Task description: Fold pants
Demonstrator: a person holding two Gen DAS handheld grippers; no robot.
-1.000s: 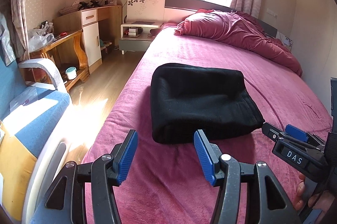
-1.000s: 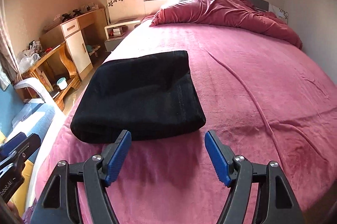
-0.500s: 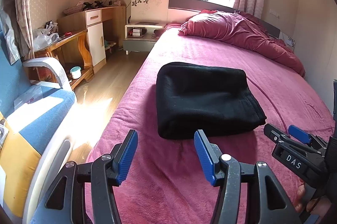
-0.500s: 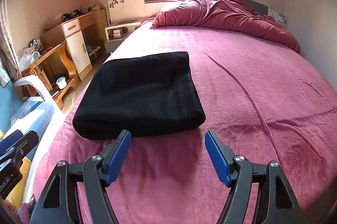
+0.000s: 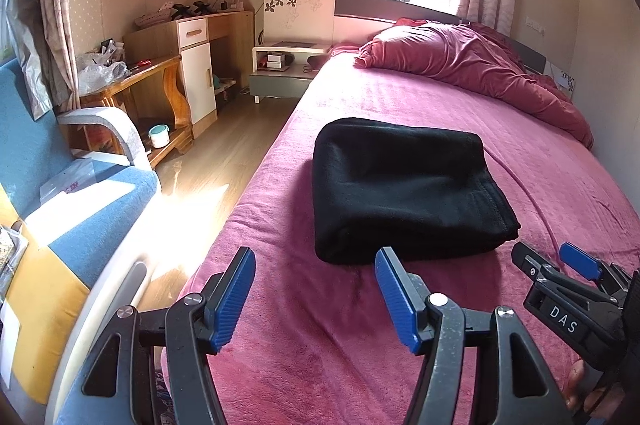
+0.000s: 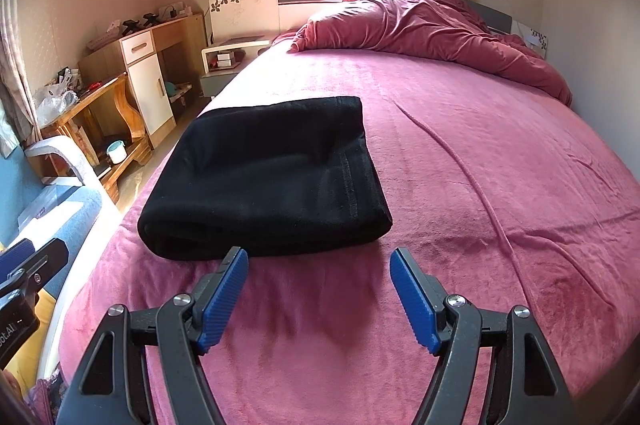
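The black pants (image 5: 404, 189) lie folded mid-frame on the bed (image 5: 560, 193). Left gripper (image 5: 316, 291) and right gripper (image 6: 318, 291) hover at bottom centre, jaws wide, apparently touching nothing.

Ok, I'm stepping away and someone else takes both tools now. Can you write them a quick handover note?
Left tool: open, holding nothing, above the bed just short of the pants.
Right tool: open, holding nothing, likewise just short of them.
The black fleece pants lie in a compact folded rectangle on the pink plush bedspread, near its left edge.
Done: the folding looks finished.
Left: probably nothing, perhaps a last tidy of the edges.
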